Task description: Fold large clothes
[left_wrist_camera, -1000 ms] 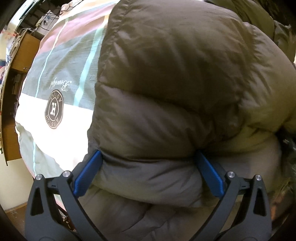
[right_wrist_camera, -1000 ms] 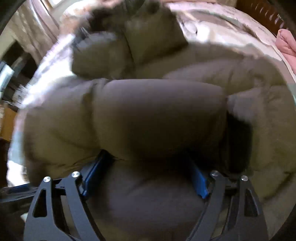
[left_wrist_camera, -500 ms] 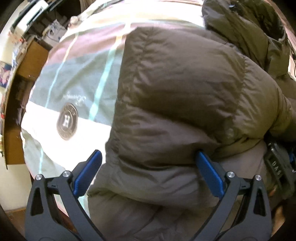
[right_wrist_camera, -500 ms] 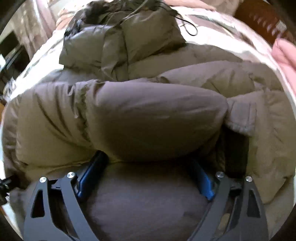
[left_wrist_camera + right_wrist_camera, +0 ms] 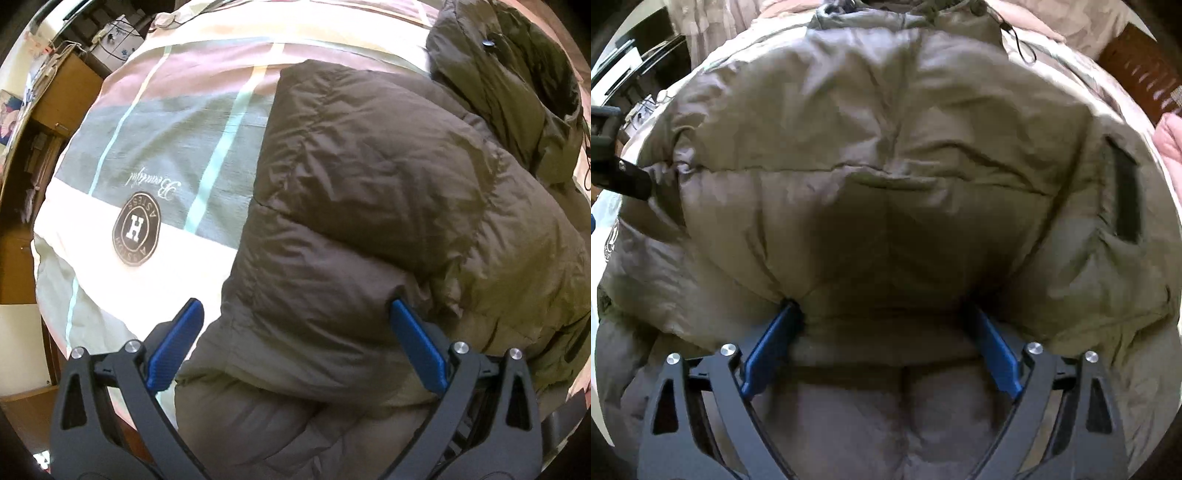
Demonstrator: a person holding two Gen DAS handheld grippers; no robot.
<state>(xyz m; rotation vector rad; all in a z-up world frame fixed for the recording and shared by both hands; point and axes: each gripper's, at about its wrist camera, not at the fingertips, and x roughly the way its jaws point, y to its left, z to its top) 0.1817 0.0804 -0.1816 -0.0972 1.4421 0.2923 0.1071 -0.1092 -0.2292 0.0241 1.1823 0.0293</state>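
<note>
A large olive-brown puffer jacket (image 5: 369,184) lies on a bed, its hood (image 5: 509,74) at the far right. My left gripper (image 5: 295,302) hangs open above the jacket's left edge. Its left pad is clear over the bed cover, and its right pad touches a puffed fold. In the right wrist view the jacket (image 5: 886,147) fills the frame. My right gripper (image 5: 882,306) points down at it with its jaws opening wide. A bulge of jacket sits between the blue pads (image 5: 772,347) and hides their tips. Nothing is lifted.
The striped bed cover (image 5: 166,129) with a round logo badge (image 5: 136,234) spreads to the left. A wooden cabinet (image 5: 62,96) stands past the bed's edge. The left gripper's body (image 5: 613,166) pokes in at the left. A wooden headboard (image 5: 1141,77) and pink fabric (image 5: 1171,144) lie at the right.
The left gripper has risen, showing more bed cover, and its left pad has come off the jacket. The right gripper slid sideways off the folded sleeve to over the jacket's broad panel.
</note>
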